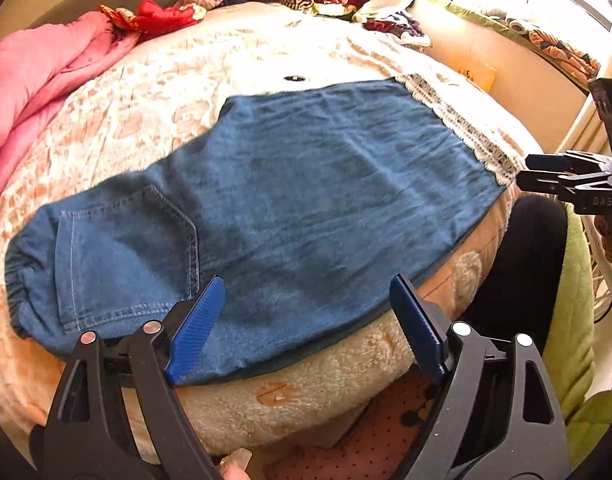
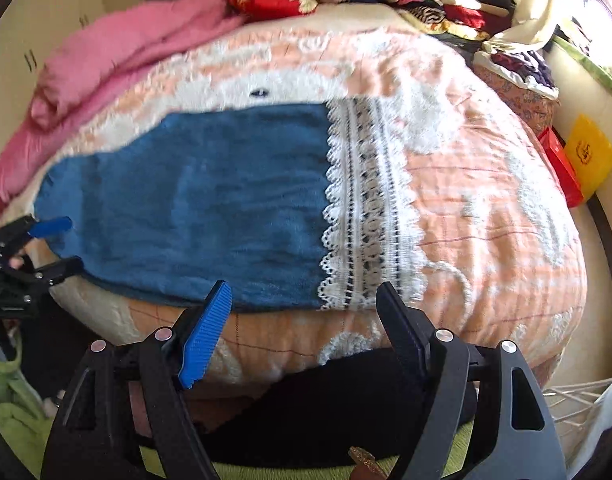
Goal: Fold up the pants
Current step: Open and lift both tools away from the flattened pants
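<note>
Blurring right view; pants [image 1: 297,200] waistband edge cut by left tongs [image 1: 306,320].

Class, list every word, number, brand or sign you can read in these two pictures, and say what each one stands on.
"DAS": raised letters on the black body of the right gripper, at the right edge of the left wrist view; cut off, so possibly part of a longer word.
Dark print on the yellow packet beside the bed: too blurred to read.
Nothing else is legible.

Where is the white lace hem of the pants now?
In the right wrist view the lace hem lies mid-frame on the peach blanket, right of the blue denim.
</note>
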The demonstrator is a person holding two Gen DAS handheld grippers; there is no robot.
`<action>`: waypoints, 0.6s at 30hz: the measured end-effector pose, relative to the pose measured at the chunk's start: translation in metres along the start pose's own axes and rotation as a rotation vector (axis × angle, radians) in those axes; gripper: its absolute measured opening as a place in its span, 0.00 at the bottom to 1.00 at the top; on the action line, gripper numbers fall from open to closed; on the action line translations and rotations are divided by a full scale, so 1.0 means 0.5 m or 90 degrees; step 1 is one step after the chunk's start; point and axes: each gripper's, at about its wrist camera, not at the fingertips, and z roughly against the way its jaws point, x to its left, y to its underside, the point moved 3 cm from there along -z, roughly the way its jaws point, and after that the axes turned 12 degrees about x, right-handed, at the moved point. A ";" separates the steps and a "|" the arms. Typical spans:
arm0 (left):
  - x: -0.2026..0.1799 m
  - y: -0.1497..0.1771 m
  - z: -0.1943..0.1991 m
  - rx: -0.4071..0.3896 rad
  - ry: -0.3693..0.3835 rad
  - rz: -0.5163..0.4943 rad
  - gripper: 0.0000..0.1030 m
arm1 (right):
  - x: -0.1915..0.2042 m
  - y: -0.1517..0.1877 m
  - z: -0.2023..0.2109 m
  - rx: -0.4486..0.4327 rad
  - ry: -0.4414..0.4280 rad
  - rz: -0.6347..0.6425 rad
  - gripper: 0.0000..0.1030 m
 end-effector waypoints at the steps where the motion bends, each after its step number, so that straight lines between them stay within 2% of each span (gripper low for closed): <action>1: -0.002 -0.003 0.004 -0.003 0.002 0.000 0.78 | -0.002 0.003 0.008 -0.006 -0.003 -0.004 0.72; 3: -0.004 -0.012 0.013 -0.010 0.003 0.002 0.82 | -0.014 0.008 0.027 -0.020 -0.013 -0.020 0.73; 4: -0.005 -0.019 0.019 -0.015 0.003 0.003 0.83 | -0.019 0.013 0.038 -0.028 -0.016 -0.028 0.81; 5: -0.006 -0.025 0.025 -0.020 0.003 0.002 0.86 | -0.024 0.016 0.045 -0.034 -0.017 -0.034 0.84; 10: -0.015 -0.060 0.048 -0.040 -0.004 -0.007 0.90 | -0.050 0.025 0.073 -0.055 -0.016 -0.056 0.84; 18: -0.038 -0.112 0.061 -0.054 -0.020 -0.039 0.91 | -0.067 0.031 0.084 -0.074 -0.022 -0.081 0.84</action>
